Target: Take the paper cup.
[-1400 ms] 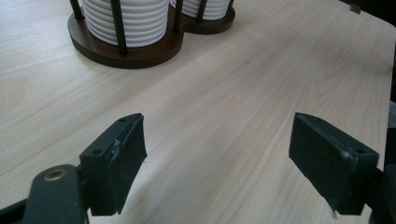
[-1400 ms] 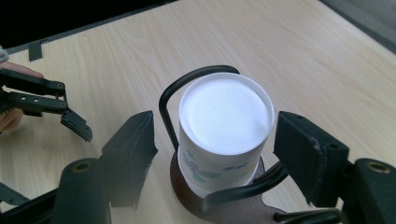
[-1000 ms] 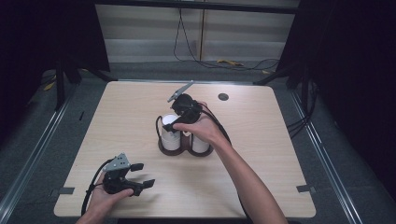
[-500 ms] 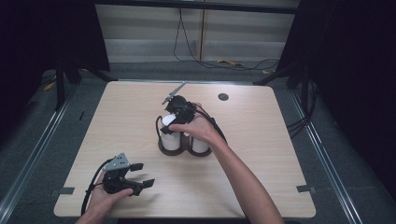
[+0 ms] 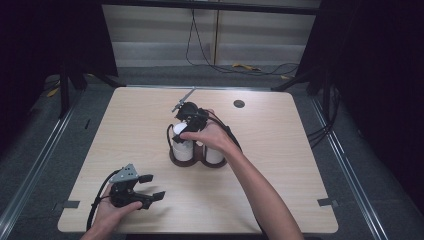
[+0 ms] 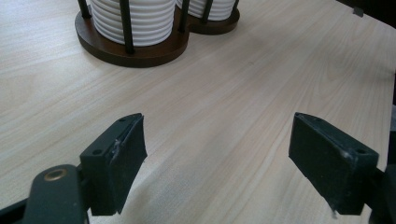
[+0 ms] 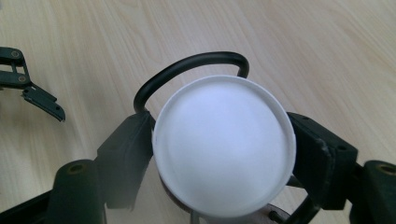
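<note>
surface: pale wood, mostly bare; small dark round spot near the far edge, well apart from the work.

rack: dark wooden double base with black uprights, two stacks of white cups; left stack ribbed.

right gripper: a second ago it hovered higher over the rack; now lower, jaws closed against the rim of the top white cup of the left stack. judged: grasp made, lift next.

in the way: the rack's black hoop curves just behind the cup; uprights hem the stack, so pull straight up.

left gripper: unchanged, near front-left corner, jaws wide apart, holding nothing.
</note>
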Motion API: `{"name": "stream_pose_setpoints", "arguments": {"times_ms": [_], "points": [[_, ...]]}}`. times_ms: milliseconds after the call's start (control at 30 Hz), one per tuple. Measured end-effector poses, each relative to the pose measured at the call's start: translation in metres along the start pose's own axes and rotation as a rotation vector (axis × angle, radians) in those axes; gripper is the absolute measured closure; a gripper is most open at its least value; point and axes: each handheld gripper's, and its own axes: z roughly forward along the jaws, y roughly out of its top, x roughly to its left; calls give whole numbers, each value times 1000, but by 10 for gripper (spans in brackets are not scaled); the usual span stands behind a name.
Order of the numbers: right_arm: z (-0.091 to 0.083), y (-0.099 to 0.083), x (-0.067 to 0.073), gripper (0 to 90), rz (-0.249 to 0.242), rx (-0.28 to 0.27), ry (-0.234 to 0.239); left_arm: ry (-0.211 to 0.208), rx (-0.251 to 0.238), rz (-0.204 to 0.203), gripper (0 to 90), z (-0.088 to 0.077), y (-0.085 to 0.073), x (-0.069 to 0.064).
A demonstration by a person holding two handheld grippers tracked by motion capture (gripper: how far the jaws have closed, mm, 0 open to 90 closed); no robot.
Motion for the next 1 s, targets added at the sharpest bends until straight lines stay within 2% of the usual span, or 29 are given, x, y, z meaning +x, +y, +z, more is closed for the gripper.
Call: {"name": "stream_pose_setpoints", "arguments": {"times_ms": [133, 267, 700, 1000], "points": [[0, 1, -1, 272, 2, 4, 2, 2, -1, 2, 187, 0, 0, 0], [2, 3, 0, 312, 2, 36, -17, 10, 6, 0, 190, 0, 0, 1], [-6, 4, 1, 337, 3, 18, -19, 11, 2, -8, 191, -1, 0, 1], [-14, 6, 1, 342, 4, -20, -22, 11, 1, -9, 194, -1, 0, 1]]}}
